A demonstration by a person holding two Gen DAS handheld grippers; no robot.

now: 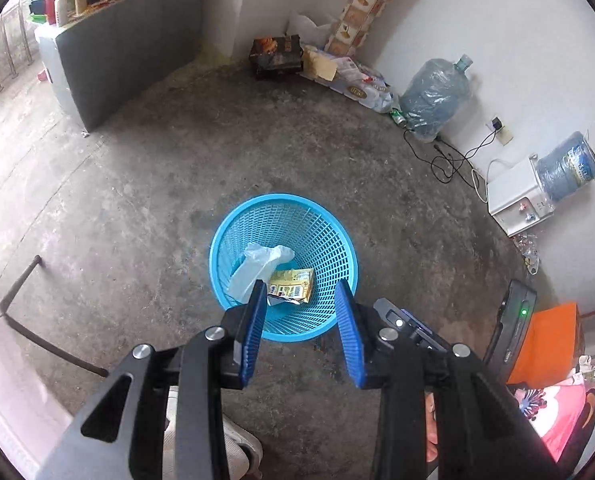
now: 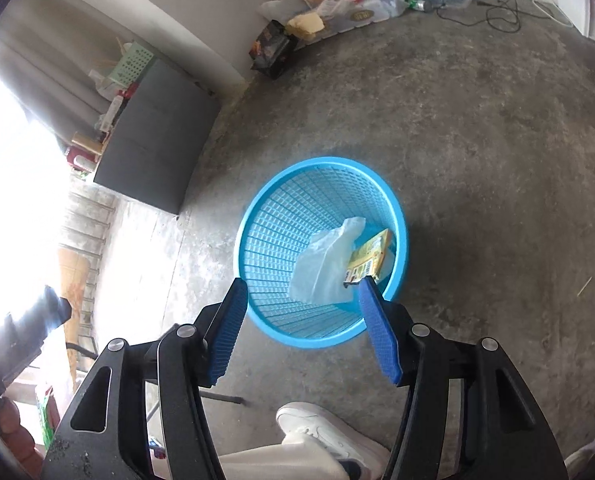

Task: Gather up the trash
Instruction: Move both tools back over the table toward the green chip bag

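Note:
A blue mesh waste basket (image 1: pixel 329 236) stands on the concrete floor. Inside it lie a crumpled white plastic bag (image 1: pixel 257 266) and a yellow carton (image 1: pixel 293 285). My left gripper (image 1: pixel 301 292) is open and empty, held above the basket's near rim. In the right wrist view the same basket (image 2: pixel 281 216) holds the bag (image 2: pixel 325 264) and the carton (image 2: pixel 371 256). My right gripper (image 2: pixel 303 284) is open and empty, above the basket's near side.
Litter, a dark box (image 1: pixel 276 56) and flattened packaging lie along the far wall. A large water bottle (image 1: pixel 435 96), cables and a white dispenser (image 1: pixel 519 200) stand at the right. A grey cabinet (image 1: pixel 109 52) is at the left. My white shoe (image 2: pixel 321 428) is below.

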